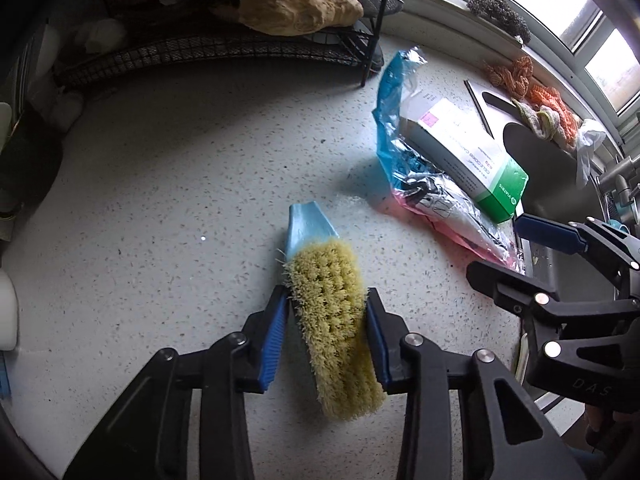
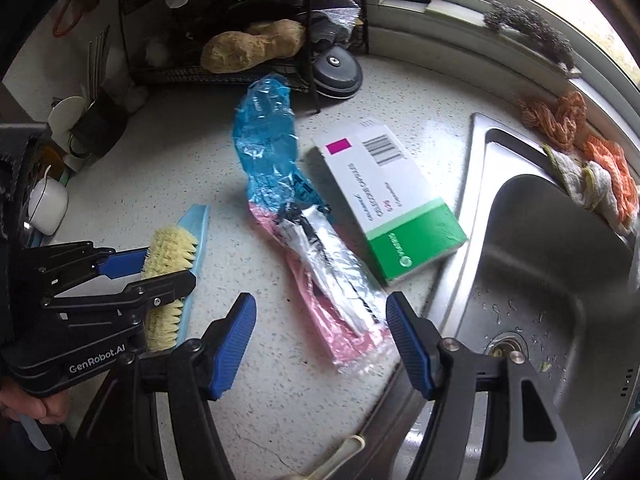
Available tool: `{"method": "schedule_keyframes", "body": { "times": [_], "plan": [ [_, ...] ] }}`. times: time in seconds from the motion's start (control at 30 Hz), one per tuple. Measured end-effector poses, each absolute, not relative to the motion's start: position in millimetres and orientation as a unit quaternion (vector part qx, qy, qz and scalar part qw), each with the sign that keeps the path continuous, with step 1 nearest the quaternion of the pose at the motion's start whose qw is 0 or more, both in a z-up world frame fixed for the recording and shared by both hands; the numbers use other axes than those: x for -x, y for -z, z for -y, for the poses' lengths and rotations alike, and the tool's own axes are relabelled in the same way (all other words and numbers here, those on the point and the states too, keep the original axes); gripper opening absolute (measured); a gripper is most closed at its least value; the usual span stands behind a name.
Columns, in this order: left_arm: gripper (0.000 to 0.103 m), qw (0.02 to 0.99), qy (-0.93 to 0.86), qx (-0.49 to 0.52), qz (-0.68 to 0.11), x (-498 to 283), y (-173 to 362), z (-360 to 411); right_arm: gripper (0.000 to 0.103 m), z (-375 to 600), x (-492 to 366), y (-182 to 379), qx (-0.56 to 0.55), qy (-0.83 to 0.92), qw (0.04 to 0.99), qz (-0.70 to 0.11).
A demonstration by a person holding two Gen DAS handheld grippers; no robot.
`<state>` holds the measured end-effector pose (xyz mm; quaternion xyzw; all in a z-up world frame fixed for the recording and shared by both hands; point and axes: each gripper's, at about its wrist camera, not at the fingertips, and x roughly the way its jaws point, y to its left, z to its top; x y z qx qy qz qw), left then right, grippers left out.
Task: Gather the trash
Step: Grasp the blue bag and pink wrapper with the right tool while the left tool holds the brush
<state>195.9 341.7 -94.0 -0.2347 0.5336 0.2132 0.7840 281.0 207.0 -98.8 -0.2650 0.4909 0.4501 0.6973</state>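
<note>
A scrub brush [image 1: 332, 320] with yellow bristles and a light blue handle lies on the speckled counter; my left gripper [image 1: 328, 300] is shut on its bristle head. The brush also shows in the right wrist view [image 2: 170, 256], with the left gripper [image 2: 166, 270] around it. A crumpled blue and pink plastic wrapper [image 2: 304, 236] and a white and green cardboard box [image 2: 392, 200] lie beside the sink. They also show in the left wrist view, the wrapper [image 1: 424, 196] and the box [image 1: 464, 152]. My right gripper [image 2: 320, 312] is open, just above the wrapper's pink end, and appears at the right of the left wrist view [image 1: 500, 252].
A steel sink [image 2: 540, 280] lies to the right, with orange and white cloths [image 2: 592, 168] on its rim. A black wire rack [image 2: 240, 40] with a tan sponge stands at the back. Cups and jars [image 2: 52, 200] crowd the left edge.
</note>
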Motion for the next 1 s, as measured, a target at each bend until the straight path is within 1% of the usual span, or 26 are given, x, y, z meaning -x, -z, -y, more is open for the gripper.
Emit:
{"method": "schedule_keyframes", "body": {
  "times": [0.3,0.47,0.5,0.53,0.57,0.63,0.7,0.8,1.0],
  "plan": [
    [0.035,0.780,-0.239,0.247,-0.523,-176,95,-375,0.065,-258,-274,119,0.287,-0.476,0.663,-0.501],
    [0.035,0.773,-0.251,0.258,-0.522,-175,101,-380,0.065,-274,-283,130,0.298,-0.477,0.655,-0.504],
    [0.035,0.771,-0.253,0.260,-0.523,-176,102,-380,0.063,-278,-283,131,0.299,-0.479,0.654,-0.503],
    [0.035,0.771,-0.253,0.260,-0.524,-174,102,-379,0.052,-280,-283,131,0.302,-0.478,0.655,-0.501],
    [0.035,0.771,-0.254,0.259,-0.524,-174,102,-377,0.046,-281,-284,130,0.305,-0.476,0.658,-0.497],
    [0.035,0.771,-0.250,0.266,-0.522,-174,99,-374,0.020,-280,-286,129,0.314,-0.468,0.666,-0.489],
    [0.035,0.774,-0.250,0.265,-0.518,-172,93,-369,0.012,-268,-292,126,0.309,-0.472,0.665,-0.490],
    [0.035,0.781,-0.247,0.250,-0.517,-170,85,-358,0.006,-255,-289,125,0.297,-0.480,0.658,-0.498],
    [0.035,0.791,-0.231,0.232,-0.516,-168,76,-331,0.004,-222,-268,107,0.268,-0.490,0.674,-0.484]
  ]
}}
